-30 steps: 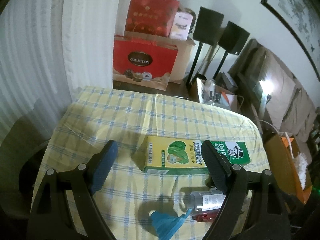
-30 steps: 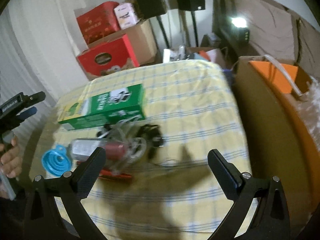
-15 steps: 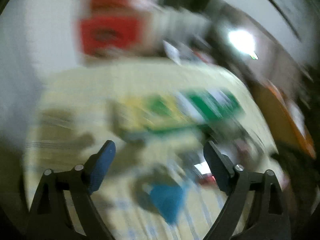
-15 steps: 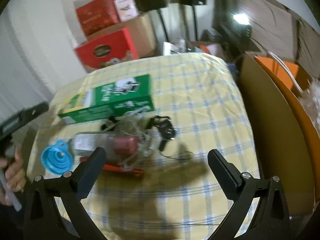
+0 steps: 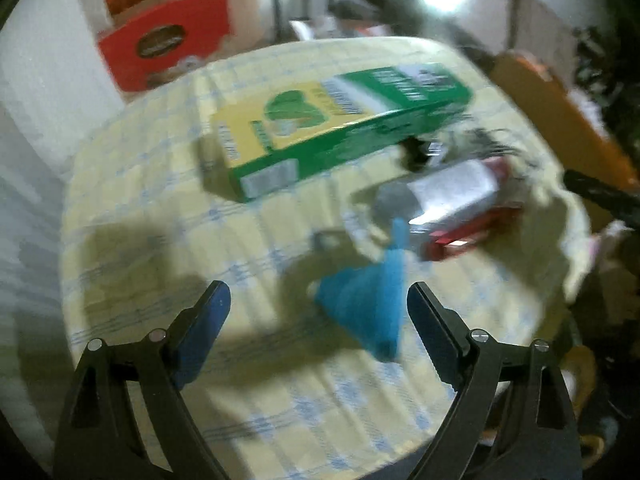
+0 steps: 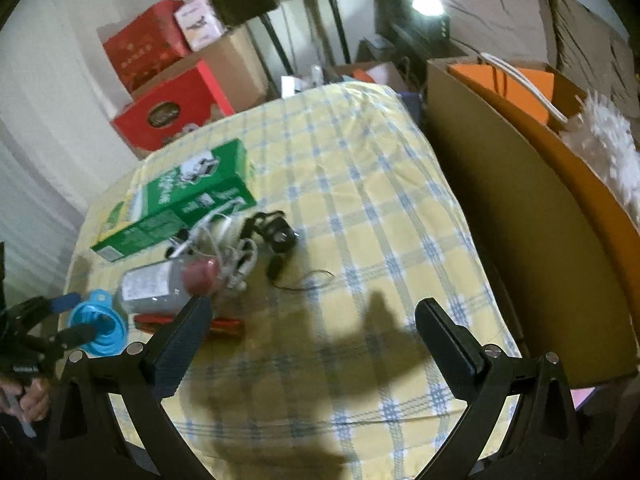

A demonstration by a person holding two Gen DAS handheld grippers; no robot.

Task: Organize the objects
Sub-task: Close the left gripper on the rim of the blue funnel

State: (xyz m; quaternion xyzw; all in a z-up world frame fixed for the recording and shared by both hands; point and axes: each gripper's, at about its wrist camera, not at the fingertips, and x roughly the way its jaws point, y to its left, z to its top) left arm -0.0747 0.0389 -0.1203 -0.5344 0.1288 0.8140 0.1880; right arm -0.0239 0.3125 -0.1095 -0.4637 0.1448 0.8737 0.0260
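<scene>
A green and yellow box lies on the yellow checked tablecloth. Near it lie a blue funnel, a grey bottle with a red cap, a red flat item, white cables and a black corded device. My left gripper is open, just in front of the funnel; it also shows in the right wrist view. My right gripper is open and empty above bare cloth.
A tall cardboard box with an orange lining stands against the table's right side. Red gift boxes and cardboard cartons stand behind the table by black speaker stands. A lamp glows at the back.
The left gripper has swung right and come down toward the funnel, with blur. The right gripper has drifted slightly. Both stay open.
</scene>
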